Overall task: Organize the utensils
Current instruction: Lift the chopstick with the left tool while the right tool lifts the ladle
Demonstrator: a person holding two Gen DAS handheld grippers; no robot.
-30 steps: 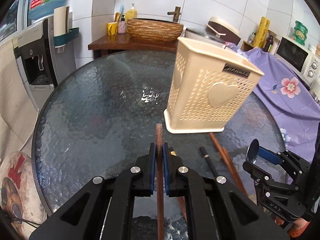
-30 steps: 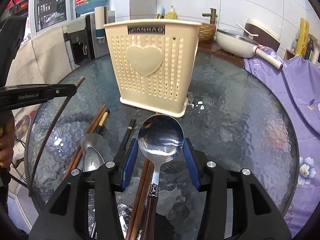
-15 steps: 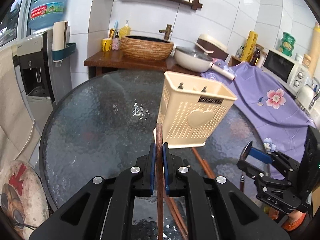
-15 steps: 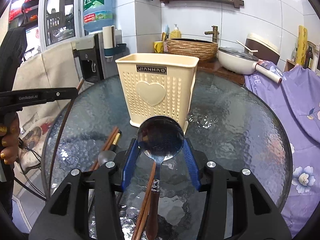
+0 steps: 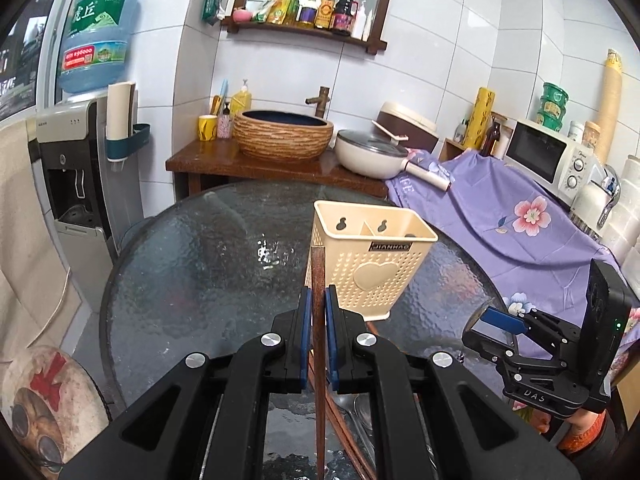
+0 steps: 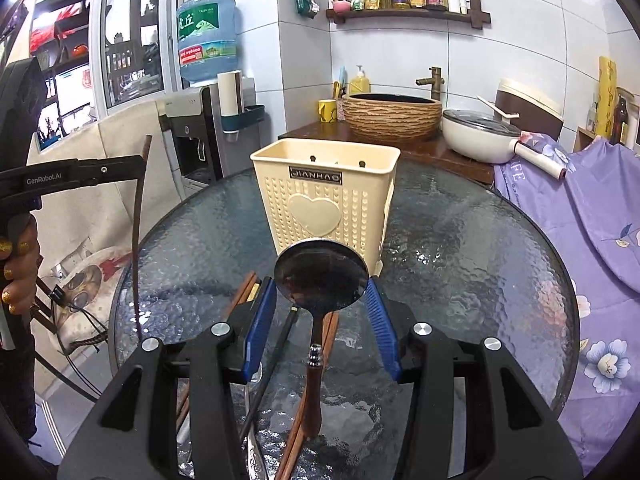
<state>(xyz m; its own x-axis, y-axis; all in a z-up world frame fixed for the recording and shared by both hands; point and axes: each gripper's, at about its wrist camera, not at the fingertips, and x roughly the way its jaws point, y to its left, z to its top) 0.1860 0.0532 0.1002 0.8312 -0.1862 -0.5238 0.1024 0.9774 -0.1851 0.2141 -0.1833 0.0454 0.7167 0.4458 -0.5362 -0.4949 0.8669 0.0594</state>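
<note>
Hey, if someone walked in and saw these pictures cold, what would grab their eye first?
Probably the cream utensil basket with its heart emblem, standing upright in the middle of the round glass table. Next, the right hand-held gripper gripping a metal spoon by its bowl, in front of the basket. Then the left hand-held gripper clamped on a dark wooden chopstick pointing toward the basket's left corner.

Spoon [image 6: 321,278], chopstick [image 5: 319,276] held; caddy [image 5: 370,258] upright.
</note>
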